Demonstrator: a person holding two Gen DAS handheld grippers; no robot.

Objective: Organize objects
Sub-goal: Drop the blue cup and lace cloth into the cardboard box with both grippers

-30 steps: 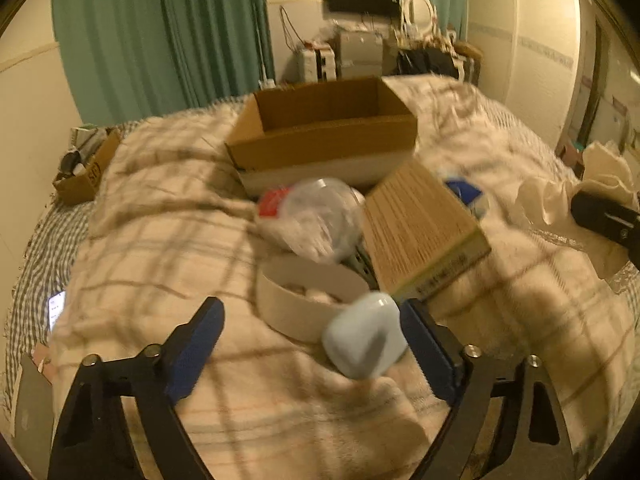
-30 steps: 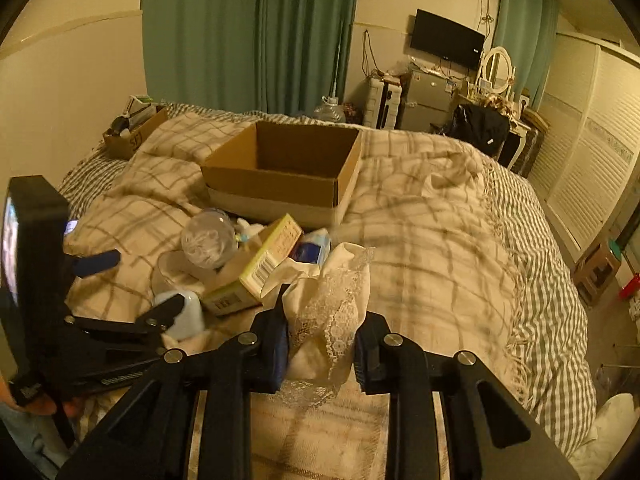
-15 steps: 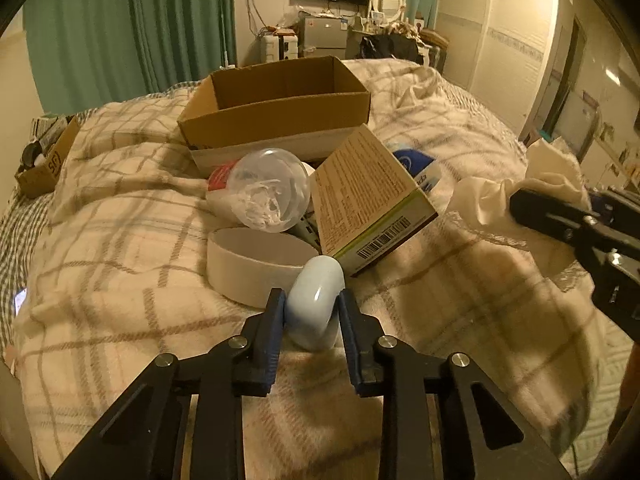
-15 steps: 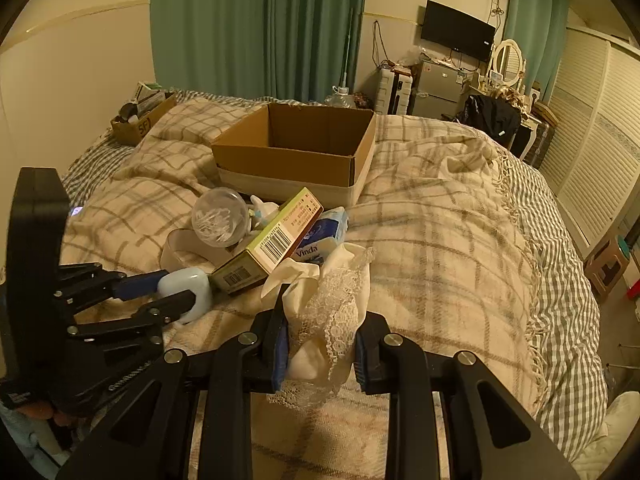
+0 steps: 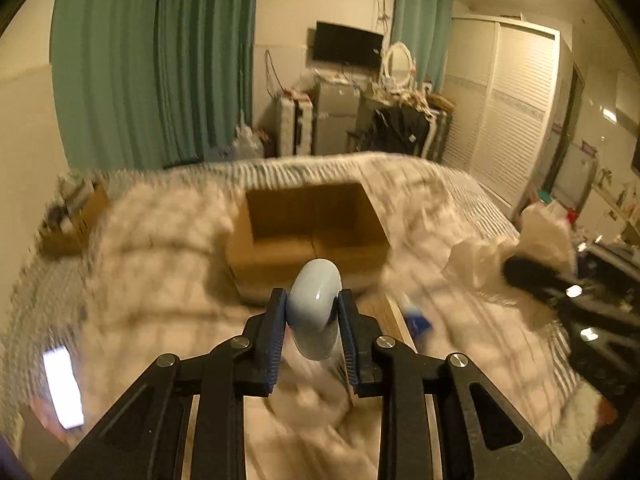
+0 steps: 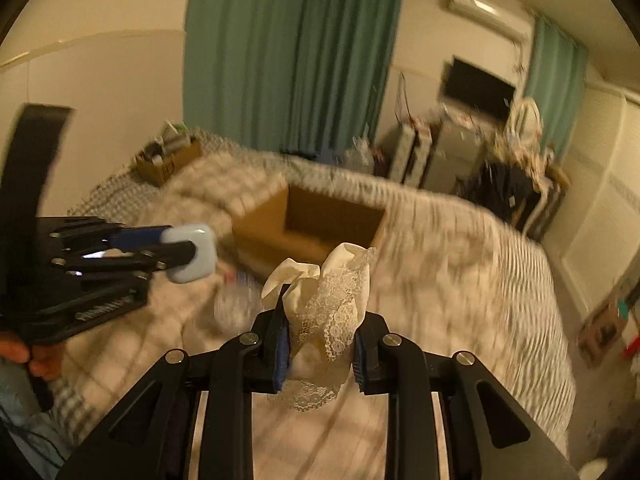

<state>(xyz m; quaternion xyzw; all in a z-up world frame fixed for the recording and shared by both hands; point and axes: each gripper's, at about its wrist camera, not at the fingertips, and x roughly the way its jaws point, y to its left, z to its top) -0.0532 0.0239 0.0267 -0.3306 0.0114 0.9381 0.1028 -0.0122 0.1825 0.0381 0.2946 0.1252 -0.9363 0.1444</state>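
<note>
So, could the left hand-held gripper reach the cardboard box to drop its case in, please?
Probably yes: the left hand-held gripper, shut on the pale blue case, is raised with the open cardboard box straight ahead, and nothing visible stands between them.

No lettering, brand, number or sign can be read in either wrist view. Motion blur smears the small cardboard box point(image 6: 168, 160) at the bed's far corner, and the faint engraving on the body of the left tool point(image 6: 188, 254) is too blurred to make out.
</note>
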